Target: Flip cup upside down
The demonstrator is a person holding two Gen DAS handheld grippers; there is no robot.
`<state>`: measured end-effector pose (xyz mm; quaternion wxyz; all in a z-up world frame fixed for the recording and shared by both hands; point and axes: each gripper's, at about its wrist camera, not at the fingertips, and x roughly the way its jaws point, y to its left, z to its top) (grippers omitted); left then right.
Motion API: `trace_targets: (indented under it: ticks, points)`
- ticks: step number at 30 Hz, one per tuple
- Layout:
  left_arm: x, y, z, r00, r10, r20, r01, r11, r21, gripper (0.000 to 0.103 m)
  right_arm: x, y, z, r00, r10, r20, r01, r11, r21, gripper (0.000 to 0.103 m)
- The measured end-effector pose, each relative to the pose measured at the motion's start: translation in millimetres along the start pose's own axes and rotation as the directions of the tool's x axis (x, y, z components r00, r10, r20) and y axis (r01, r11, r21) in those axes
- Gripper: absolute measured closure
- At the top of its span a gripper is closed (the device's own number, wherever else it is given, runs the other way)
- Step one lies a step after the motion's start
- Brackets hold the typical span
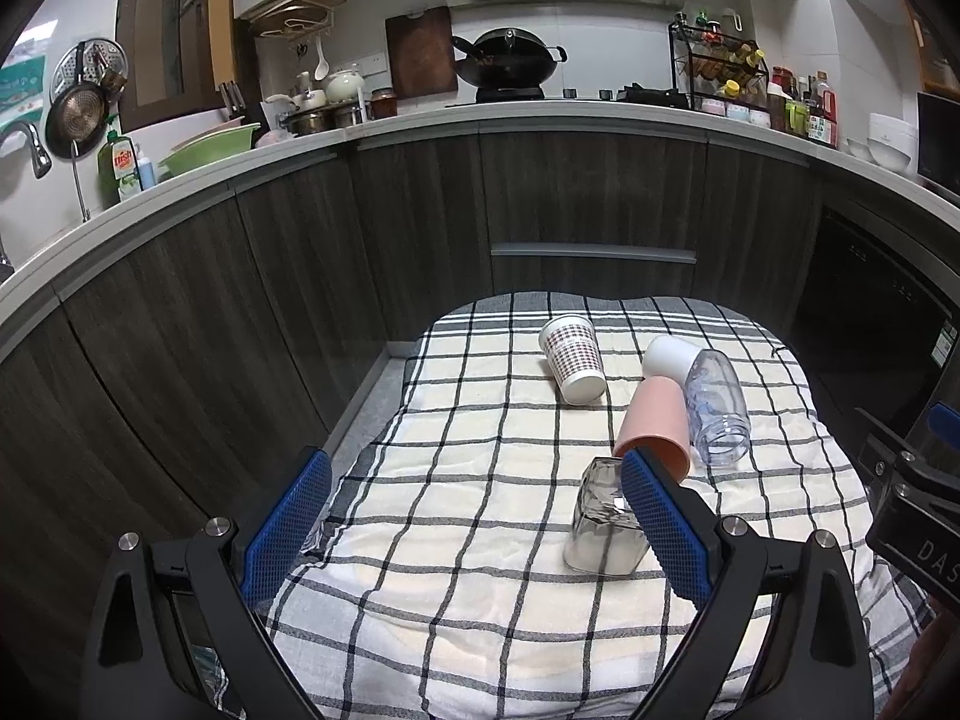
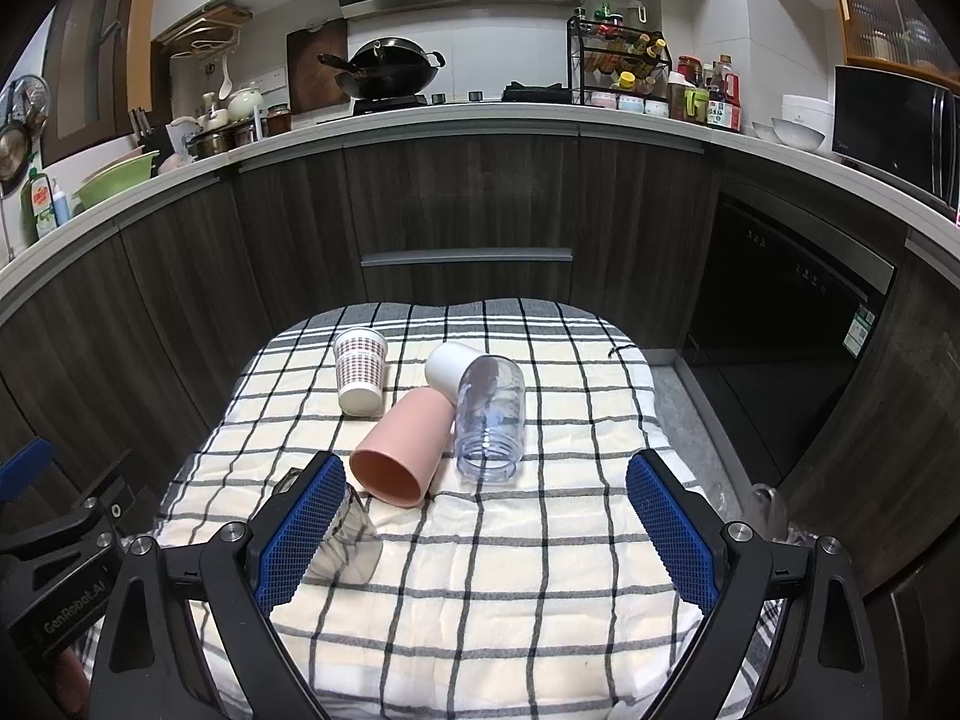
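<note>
R wrist: pink cup (image 2: 401,450) on side, mouth twd cam; both tongs (image 2: 480,531) spread

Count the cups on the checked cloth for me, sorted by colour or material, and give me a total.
Patterned paper cup: 1
White cup: 1
Pink cup: 1
Clear plastic cup: 1
Clear glass: 1
Total: 5, all on the checked cloth

Bare checked cloth (image 2: 480,570) near side, pink cup (image 2: 399,453), clear jar (image 2: 489,420), glass (image 1: 603,525) crowding centre
</note>
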<state>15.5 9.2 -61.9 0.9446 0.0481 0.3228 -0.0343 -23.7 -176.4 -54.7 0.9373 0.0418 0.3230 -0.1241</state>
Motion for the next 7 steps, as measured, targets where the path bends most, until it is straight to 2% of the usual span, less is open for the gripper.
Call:
trace_targets:
  ticks: [7]
  points:
    - [1.5,-0.5,-1.1,1.0,-0.004,-0.006,0.004,1.0,0.002,0.002,0.1,-0.5,0.1,1.0,-0.002,0.002,0.002,1.0,0.0,0.008]
